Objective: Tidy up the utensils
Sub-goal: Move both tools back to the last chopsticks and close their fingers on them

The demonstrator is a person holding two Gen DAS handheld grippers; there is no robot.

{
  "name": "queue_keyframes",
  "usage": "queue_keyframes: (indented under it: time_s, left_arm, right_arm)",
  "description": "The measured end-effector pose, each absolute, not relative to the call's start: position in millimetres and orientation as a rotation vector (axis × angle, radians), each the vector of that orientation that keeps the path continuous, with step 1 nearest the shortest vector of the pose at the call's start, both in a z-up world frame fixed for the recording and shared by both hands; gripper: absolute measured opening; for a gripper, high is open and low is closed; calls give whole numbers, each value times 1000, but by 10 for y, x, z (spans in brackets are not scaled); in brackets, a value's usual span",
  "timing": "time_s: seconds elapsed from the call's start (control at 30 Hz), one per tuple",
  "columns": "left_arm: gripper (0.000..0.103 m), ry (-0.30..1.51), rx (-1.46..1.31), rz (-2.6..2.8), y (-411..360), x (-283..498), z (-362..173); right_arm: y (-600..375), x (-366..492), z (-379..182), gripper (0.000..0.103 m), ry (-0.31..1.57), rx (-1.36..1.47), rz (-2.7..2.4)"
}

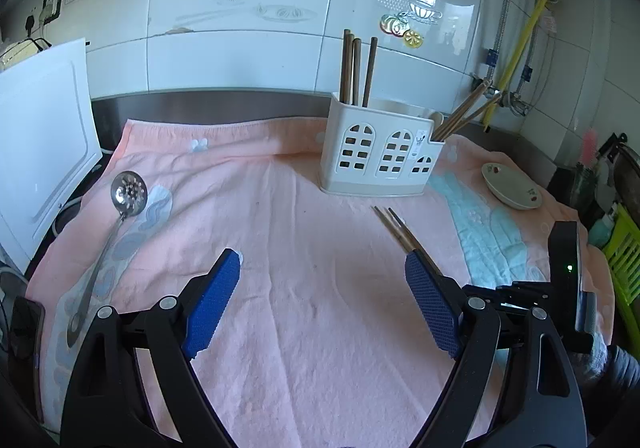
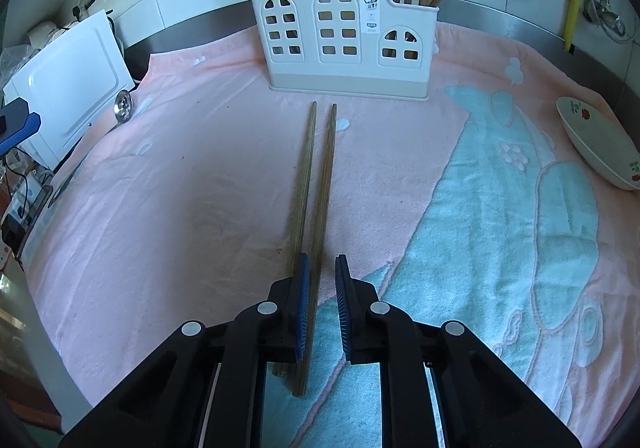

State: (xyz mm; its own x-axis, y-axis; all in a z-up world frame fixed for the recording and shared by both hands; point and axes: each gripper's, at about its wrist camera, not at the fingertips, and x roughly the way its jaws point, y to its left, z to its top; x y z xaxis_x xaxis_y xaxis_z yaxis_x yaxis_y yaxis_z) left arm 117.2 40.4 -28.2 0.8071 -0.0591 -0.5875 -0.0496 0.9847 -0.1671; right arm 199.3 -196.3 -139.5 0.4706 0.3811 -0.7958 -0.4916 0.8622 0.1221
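Desk: What lies on the worktop, and of what make?

Photographer: A pink terry towel with a raised pale-blue pattern (image 2: 180, 188) covers it, soft and napped; a white plastic utensil holder with arched window cut-outs (image 2: 340, 28) stands near the towel's far edge, slim brown wooden chopsticks (image 1: 354, 68) leaning out of its end compartments; a shiny steel skimmer spoon with a perforated round bowl (image 1: 128, 190) lies along the towel's left edge; a shallow white ceramic dish with red flower prints (image 2: 592, 144) sits tilted at the right edge; a smooth white board (image 1: 40, 152) leans beyond the left edge.

Desk: And the piece being sorted?

Photographer: A loose pair of long brown wooden chopsticks (image 2: 324, 188) lies flat mid-towel, tips toward the holder's front but short of it, the butt ends nearest the right gripper (image 2: 323, 261).

Desk: How are the tongs set?

Photographer: The right gripper tilts steeply down over those butt ends, its ribbed blue pads drawn narrow; one chopstick runs between them against the left pad, a sliver of towel showing before the right pad; the other stick passes under the left finger, outside the gap; the left gripper (image 1: 322, 276) hovers at a gentler slant above bare towel toward the near edge, its jaws spread wide, nothing between.
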Motion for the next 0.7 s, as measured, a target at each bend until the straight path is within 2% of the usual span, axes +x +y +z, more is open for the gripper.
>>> queue_keyframes:
  time_s: [0.2, 0.27, 0.7]
  left_arm:
    - [84, 641, -174, -8, 390, 1171, -312]
    - [84, 643, -178, -10, 381, 1170, -316]
    - [83, 718, -140, -82, -108, 1237, -615]
  right_arm:
    - [-1895, 1952, -1436, 13, 937, -158, 533]
    - [-1906, 1957, -1439, 7, 932, -156, 520]
    - [-2168, 1837, -1158, 6, 857, -96, 502]
